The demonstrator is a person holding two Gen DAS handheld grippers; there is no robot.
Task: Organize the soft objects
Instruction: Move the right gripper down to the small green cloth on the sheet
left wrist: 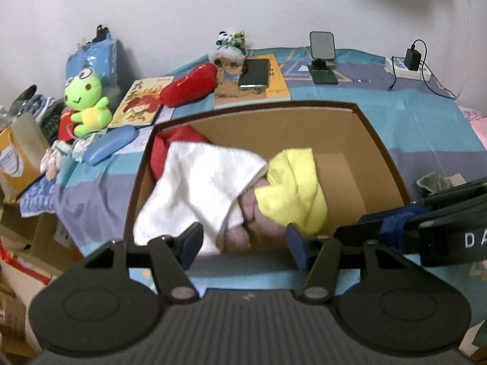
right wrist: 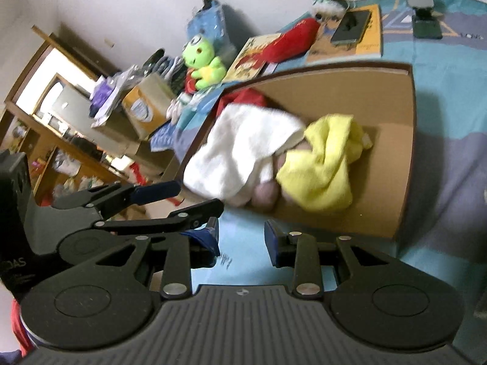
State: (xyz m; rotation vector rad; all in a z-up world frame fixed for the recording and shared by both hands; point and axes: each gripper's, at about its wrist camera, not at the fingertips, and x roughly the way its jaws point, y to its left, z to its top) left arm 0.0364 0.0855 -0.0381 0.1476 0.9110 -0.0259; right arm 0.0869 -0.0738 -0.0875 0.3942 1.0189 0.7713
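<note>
An open cardboard box (left wrist: 386,152) (right wrist: 408,158) stands on the bed. It holds a white cloth (left wrist: 201,188) (right wrist: 243,143), a yellow cloth (left wrist: 292,188) (right wrist: 322,164), a red item (left wrist: 170,143) (right wrist: 246,97) and a pinkish soft thing (left wrist: 249,213) (right wrist: 264,193). My left gripper (left wrist: 243,240) is open and empty at the box's near edge. My right gripper (right wrist: 242,237) is open and empty just in front of the box; it also shows in the left wrist view (left wrist: 426,222). A green frog plush (left wrist: 86,103) (right wrist: 204,60) and a red plush (left wrist: 188,85) (right wrist: 289,44) lie behind the box.
Books (left wrist: 140,103), a phone (left wrist: 254,73), a small panda plush (left wrist: 228,48), a phone stand (left wrist: 321,57) and a power strip (left wrist: 408,64) sit along the wall. A blue case (left wrist: 109,146) and a tissue carton (left wrist: 18,155) lie left. Wooden shelves (right wrist: 45,115) stand beyond the bed.
</note>
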